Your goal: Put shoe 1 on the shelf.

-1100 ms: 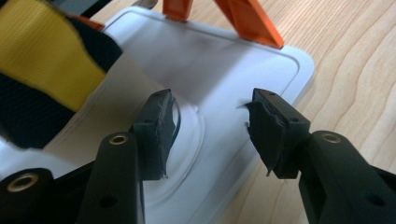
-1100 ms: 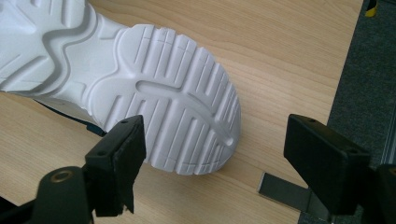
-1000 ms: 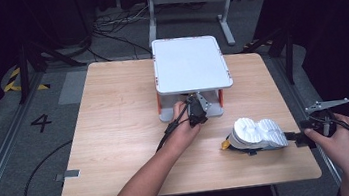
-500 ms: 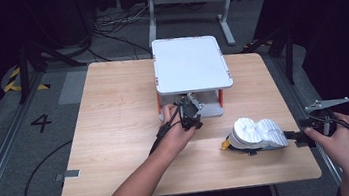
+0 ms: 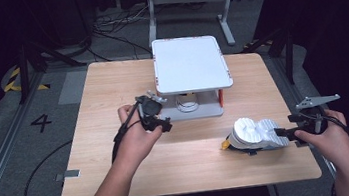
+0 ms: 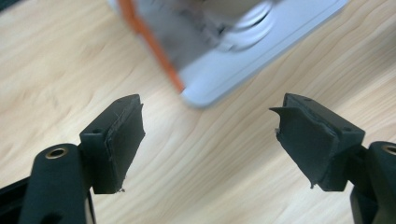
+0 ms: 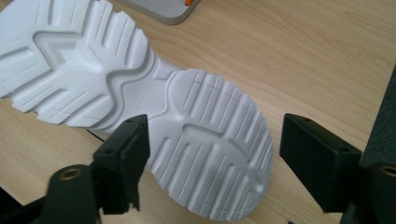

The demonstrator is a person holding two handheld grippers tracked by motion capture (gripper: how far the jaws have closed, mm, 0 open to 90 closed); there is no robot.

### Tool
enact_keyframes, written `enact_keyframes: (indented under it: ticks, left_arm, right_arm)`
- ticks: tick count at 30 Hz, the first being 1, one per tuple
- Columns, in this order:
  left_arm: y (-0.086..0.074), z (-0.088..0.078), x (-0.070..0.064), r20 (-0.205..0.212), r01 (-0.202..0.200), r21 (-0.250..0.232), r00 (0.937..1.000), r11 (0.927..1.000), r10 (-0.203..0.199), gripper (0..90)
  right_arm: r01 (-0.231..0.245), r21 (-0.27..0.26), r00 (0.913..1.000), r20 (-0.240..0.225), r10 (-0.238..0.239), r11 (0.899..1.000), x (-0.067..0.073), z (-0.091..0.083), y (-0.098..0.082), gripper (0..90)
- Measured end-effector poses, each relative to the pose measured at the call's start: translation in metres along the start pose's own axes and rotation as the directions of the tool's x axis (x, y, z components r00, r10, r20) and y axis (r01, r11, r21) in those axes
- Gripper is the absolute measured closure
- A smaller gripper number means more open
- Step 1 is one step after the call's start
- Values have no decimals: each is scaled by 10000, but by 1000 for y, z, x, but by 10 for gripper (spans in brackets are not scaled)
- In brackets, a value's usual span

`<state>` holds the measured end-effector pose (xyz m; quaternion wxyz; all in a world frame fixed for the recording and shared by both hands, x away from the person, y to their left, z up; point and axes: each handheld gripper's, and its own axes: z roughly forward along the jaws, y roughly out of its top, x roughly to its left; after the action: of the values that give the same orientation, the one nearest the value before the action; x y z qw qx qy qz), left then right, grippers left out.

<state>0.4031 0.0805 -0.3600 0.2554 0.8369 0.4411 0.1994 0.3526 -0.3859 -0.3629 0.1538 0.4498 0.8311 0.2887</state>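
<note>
While the left gripper [image 5: 157, 117] hangs empty near the white two-tier rack [image 5: 192, 70], its jaws having just spread wide, the right gripper [image 7: 212, 161] straddles the heel of the upturned white sneaker [image 5: 255, 133] at the table's [image 5: 110, 85] near right, pads not yet pressing. Closing on that ribbed sole could let it slip or tip.

High view: fixed overhead, looks fwd and down on the whole desk [image 5: 122, 180]. Left gripper view: close, over bare wood toward the rack [image 6: 243, 70]. Right gripper view: close on the shoe sole [image 7: 154, 93]. All share the desk.
</note>
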Motion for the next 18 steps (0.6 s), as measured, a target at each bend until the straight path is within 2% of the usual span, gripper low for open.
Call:
enact_keyframes:
  ticks: [2, 3, 5, 7, 8, 9, 11, 16, 18]
  left_arm:
    - [-8, -1, 13, -122, 249, 239, 9996, 9994, -246, 225]
    - [-8, -1, 13, -122, 249, 239, 9996, 9994, -246, 222]
    - [-20, -1, 31, -349, 506, 584, 9982, 9970, -486, 223]
    - [-27, -1, 42, -569, 599, 907, 9969, 9941, -549, 223]
    - [-27, -1, 42, -569, 599, 907, 9969, 9941, -549, 223]
    - [-34, 1, 51, -730, 731, 1137, 9952, 9908, -650, 223]
    - [-39, 4, 58, -715, 832, 1301, 9947, 9880, -744, 223]
    - [-46, 9, 67, -737, 1134, 1440, 9919, 9831, -1036, 227]
    - [-48, 11, 70, -729, 1256, 1505, 9906, 9806, -1157, 227]
  right_arm:
    - [121, 180, 9999, -68, -120, 9998, 2, 2, 2, 306]
    - [76, 272, 9998, -184, -71, 9996, 3, 2, 3, 377]
    - [123, 534, 9993, -354, -104, 9985, 5, 3, 5, 460]
    - [166, 742, 9983, -577, -123, 9971, 7, 5, 7, 578]
    - [166, 742, 9983, -577, -123, 9971, 7, 5, 7, 578]
    - [214, 804, 9966, -806, -149, 9965, 11, 9, 10, 681]
    - [365, 868, 9948, -978, -279, 9956, 16, 14, 14, 732]
    - [514, 835, 9926, -1145, -416, 9952, 22, 23, 19, 772]
    - [701, 775, 9903, -1252, -600, 9945, 26, 26, 22, 818]
